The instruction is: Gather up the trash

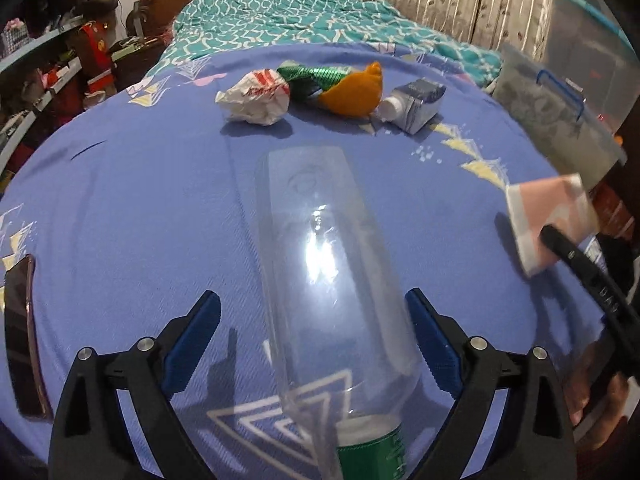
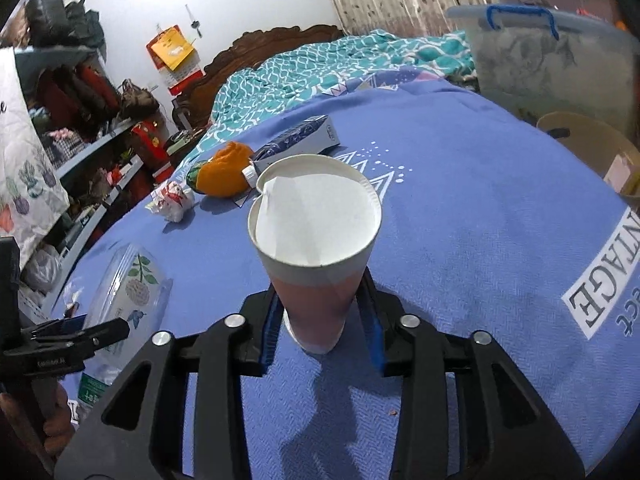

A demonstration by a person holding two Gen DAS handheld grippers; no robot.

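Right gripper [image 2: 322, 326] was closed on the lower body of a pink paper cup [image 2: 316, 248], held above the blue bedspread [image 2: 480, 240]; judged mid-collection, cup in hand. Left gripper [image 1: 314, 344] stood wide open, fingers straddling a clear plastic bottle [image 1: 332, 280] without touching it. Next move likely calls for carrying the cup to the tan bin [image 2: 584, 148] at the bed's right edge, and closing on the bottle; crumpled wrapper [image 1: 256, 98] and orange peel [image 1: 354, 90] remained farther up.
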